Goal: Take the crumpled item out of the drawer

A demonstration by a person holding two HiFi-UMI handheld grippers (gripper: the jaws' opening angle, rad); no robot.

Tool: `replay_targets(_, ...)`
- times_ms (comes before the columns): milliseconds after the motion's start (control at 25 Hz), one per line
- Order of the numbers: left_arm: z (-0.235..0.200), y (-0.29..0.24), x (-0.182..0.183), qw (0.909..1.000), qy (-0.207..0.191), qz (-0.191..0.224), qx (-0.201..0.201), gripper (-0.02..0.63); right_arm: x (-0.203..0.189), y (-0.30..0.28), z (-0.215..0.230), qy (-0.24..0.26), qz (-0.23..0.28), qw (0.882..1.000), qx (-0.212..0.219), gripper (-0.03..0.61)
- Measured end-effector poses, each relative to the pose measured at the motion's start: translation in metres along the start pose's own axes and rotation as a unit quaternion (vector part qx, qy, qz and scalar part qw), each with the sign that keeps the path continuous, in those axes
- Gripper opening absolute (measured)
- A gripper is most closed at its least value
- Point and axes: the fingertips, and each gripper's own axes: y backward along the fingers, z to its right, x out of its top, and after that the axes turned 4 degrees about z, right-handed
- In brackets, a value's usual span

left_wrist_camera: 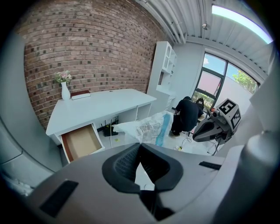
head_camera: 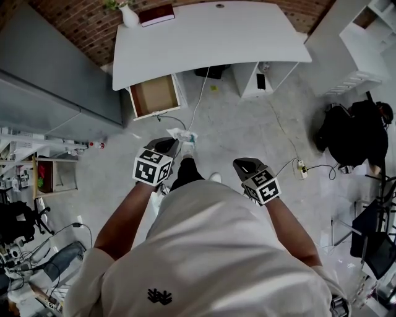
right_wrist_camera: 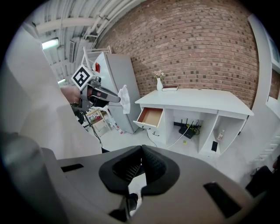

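Fingers (left_wrist_camera: 124, 162) of the left gripper (left_wrist_camera: 140, 145) are closed on the crumpled item (left_wrist_camera: 151, 127), a white plastic wrapper with a blue stripe. 1 edge is pinched between the ribbed pads, and the remainder projects beyond the fingertips. The crumpled item is located outside the drawer (head_camera: 154, 95), in the air above the floor in front of the desk (head_camera: 210, 37), and well apart from both. The drawer is pulled out under the left end of the desk, and its brown bottom is exposed. A white vase (head_camera: 129, 15) with flowers and a dark red book (head_camera: 156, 15) are placed side by side on the rear left corner of the desk. A white cable (head_camera: 199, 102) is routed from under the desk down across the floor. The right gripper (right_wrist_camera: 141, 149) is held level with the left one and apart from it, both angled down toward the desk. Its 2 fingers are closed tip against tip. Farther right, a power strip (head_camera: 301, 168) lies on the floor. At the far right edge, a person in black (head_camera: 362, 133) is positioned near a chair.
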Motion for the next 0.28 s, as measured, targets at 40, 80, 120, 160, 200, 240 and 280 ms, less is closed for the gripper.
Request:
replay_targets(40, 0.0003, -0.001, 0.0007, 1.0, -0.001, 0.0, 0.0, 0.023, -0.0013, -0.0006, 0.0019, 0.001, 0.001, 1.0, -0.001, 0.029)
replay_targets(80, 0.0007, -0.0021, 0.001, 1.0, -0.002, 0.0, 0.0, 0.023, -0.0032, -0.0013, 0.0037, 0.002, 0.002, 1.0, -0.002, 0.029)
replay_targets(120, 0.0013, -0.003, 0.0009, 1.0, -0.002, 0.0, 0.0, 0.023, -0.005, -0.0018, 0.0045, 0.002, 0.001, 1.0, -0.002, 0.029)
replay_targets(160, 0.0018, -0.0039, 0.0007, 1.0, -0.003, 0.0, 0.0, 0.023, -0.0064, -0.0019, 0.0051, 0.002, 0.001, 1.0, -0.002, 0.029)
replay_targets(200, 0.0021, -0.0047, 0.0008, 1.0, -0.003, 0.0, 0.0, 0.023, -0.0074, -0.0019, 0.0059, 0.003, 0.0, 1.0, -0.001, 0.029)
replay_targets(240, 0.0023, -0.0055, 0.0012, 1.0, -0.003, -0.001, 0.001, 0.023, -0.008, -0.0018, 0.007, 0.003, -0.001, 1.0, -0.001, 0.029)
replay_targets(280, 0.0023, -0.0064, 0.0018, 1.0, -0.003, -0.001, 0.001, 0.023, -0.0084, -0.0016, 0.0082, 0.003, -0.002, 1.0, -0.001, 0.029)
